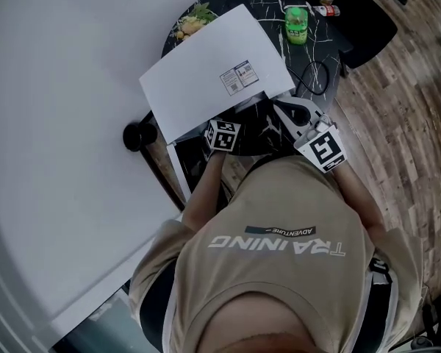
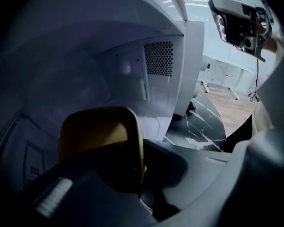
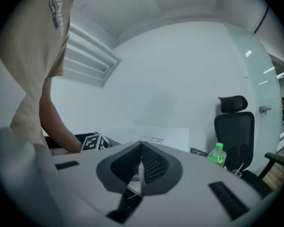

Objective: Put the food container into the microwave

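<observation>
A white microwave [image 1: 206, 72] stands on a round black marble table [image 1: 320, 50]. My left gripper [image 2: 132, 174] reaches into the microwave's cavity; in the head view only its marker cube [image 1: 223, 134] shows at the microwave's front. It is shut on the tan food container [image 2: 97, 136], which fills the space between the jaws, with the perforated inner wall [image 2: 158, 58] behind it. My right gripper [image 1: 281, 107] hovers just right of the microwave's front corner, shut with nothing in it; its ribbed pads [image 3: 154, 164] meet.
A green bottle [image 1: 296, 24] and a small red-labelled bottle [image 1: 325, 10] stand at the table's far side. A plate of food [image 1: 191, 20] lies behind the microwave. A black cable [image 1: 316, 76] loops on the table. A black office chair [image 1: 367, 20] stands beyond.
</observation>
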Motion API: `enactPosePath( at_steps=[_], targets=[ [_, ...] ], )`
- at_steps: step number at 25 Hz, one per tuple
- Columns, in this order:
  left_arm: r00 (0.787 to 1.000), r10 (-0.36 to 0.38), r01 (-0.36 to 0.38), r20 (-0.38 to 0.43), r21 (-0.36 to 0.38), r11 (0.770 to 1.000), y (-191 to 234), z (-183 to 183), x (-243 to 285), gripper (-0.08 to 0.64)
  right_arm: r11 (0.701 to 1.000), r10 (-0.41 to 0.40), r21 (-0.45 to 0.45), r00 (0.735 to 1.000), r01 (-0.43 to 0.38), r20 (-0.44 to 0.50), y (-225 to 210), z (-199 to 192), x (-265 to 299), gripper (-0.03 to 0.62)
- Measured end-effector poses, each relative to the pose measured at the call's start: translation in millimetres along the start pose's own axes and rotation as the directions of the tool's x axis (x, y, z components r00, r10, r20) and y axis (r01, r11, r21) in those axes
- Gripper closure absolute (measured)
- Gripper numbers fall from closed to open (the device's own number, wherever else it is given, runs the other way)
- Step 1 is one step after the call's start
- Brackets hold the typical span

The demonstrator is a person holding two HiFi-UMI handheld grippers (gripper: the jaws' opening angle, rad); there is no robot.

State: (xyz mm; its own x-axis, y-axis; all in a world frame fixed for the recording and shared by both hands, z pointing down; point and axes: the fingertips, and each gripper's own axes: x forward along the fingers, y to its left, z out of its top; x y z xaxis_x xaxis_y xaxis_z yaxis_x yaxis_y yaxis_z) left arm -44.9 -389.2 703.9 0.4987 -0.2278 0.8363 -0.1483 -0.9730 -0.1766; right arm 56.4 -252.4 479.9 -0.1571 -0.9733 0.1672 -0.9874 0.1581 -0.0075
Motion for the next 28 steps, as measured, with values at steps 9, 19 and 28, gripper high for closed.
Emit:
enactPosePath(
  at_steps=[9,19,28],
  targets=[
    [1.0,0.014,-0.007,-0.026,0.242,0.97,-3.0,6.6,17.1,0.534,0.999,-0.036,-0.027,0.999,0.036,-0.001,4.2,9.3,3.9,0.583],
    [0.996,0.082,-0.059,-0.04,0.414,0.908,-6.2,18.7,30.7,0.523,0.997,-0.083,-0.011,0.996,0.083,-0.014,2.8,3.9,-9.2,0.583],
    [0.99,0.137,-0.134,0.021,0.394,0.909,-6.0,25.9,14.3,0.474,0.998,-0.063,-0.007,0.998,0.063,0.005,1.1,6.7,-12.4,0.583]
  ],
)
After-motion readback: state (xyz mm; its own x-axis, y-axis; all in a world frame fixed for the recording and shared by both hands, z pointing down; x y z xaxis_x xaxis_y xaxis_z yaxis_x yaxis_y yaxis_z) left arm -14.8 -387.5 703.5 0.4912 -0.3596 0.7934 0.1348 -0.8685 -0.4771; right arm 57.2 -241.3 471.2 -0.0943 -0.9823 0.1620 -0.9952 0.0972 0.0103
